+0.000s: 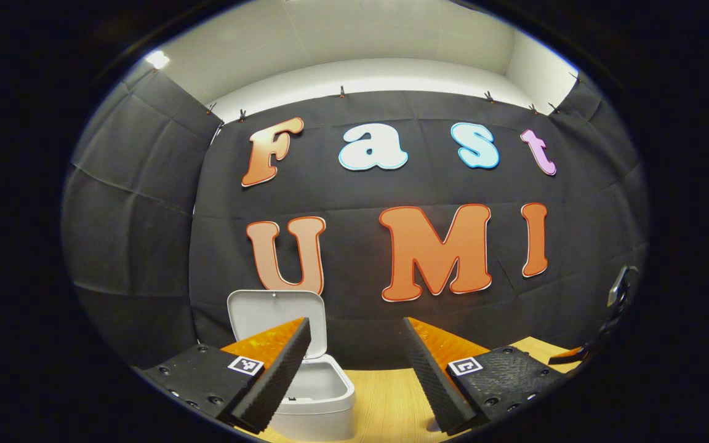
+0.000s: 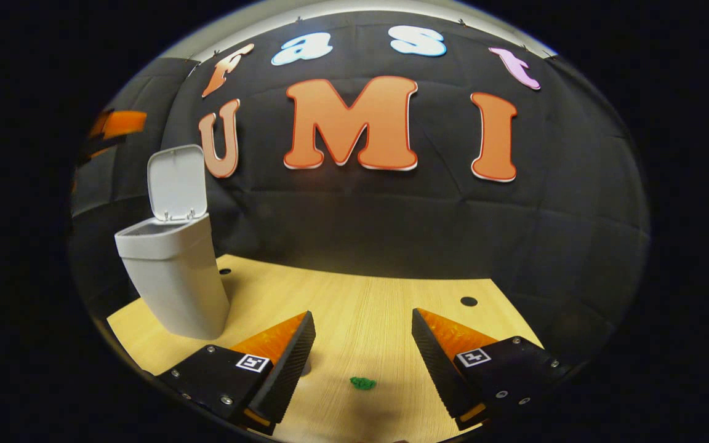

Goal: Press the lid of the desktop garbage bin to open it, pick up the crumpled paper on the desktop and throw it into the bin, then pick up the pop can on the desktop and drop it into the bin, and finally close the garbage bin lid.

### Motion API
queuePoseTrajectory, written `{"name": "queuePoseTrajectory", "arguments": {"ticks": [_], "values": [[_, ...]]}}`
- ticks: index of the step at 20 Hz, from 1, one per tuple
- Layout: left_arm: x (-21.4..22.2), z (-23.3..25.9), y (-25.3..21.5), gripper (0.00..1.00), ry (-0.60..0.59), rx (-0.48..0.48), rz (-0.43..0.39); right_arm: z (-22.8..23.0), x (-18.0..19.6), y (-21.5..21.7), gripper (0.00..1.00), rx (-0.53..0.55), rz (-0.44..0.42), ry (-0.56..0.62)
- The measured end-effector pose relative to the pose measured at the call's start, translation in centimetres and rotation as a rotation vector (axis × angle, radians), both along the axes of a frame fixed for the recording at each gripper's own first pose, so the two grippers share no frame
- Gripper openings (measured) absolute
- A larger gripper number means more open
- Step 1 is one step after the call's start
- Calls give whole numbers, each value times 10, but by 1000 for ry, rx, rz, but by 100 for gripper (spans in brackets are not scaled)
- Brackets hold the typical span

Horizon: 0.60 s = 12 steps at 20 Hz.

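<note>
I have a pale wooden table point(image 2: 379, 307) in front of a black cloth wall point(image 2: 391, 215), with white ceiling above it in the left gripper view.

My left gripper point(image 1: 356, 344) has its fingers spread wide apart with nothing between them. Just past its left finger, partly hidden behind it, stands the white garbage bin point(image 1: 324, 394), its lid point(image 1: 268, 314) swung upright and open. I am looking slightly down into the bin's mouth, but I cannot tell what lies inside. Far off to the right edge of that view I catch a bit of the other gripper.

My right gripper point(image 2: 360, 344) is likewise spread open and empty, hovering over the table. Between its fingers, close in, a small green scrap point(image 2: 363, 383) lies on the wood. Ahead and well to the left of the left finger stands the bin point(image 2: 173, 277), lid point(image 2: 176, 181) raised. Two dark round holes point(image 2: 469, 301) mark the tabletop, one beyond the right finger, one beside the bin. At the far left edge the other gripper shows above the bin.
</note>
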State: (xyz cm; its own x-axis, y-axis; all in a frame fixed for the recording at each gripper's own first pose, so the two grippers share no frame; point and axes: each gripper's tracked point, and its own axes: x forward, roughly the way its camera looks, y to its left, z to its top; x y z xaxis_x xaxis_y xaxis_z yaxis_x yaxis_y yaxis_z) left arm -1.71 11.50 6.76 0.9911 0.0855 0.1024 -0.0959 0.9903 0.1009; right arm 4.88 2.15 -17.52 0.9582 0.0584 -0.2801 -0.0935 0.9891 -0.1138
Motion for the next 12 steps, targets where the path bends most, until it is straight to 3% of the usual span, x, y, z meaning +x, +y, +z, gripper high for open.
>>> {"name": "queuePoseTrajectory", "arguments": {"ticks": [9, 12], "values": [[-22, 16, -17, 92, 2, -20, -25, -130, 15, -12, 94, -50, -3, 251], [-28, 25, -28, 94, -12, -132, -79, -160, 19, -10, 95, -49, 16, 325]]}}
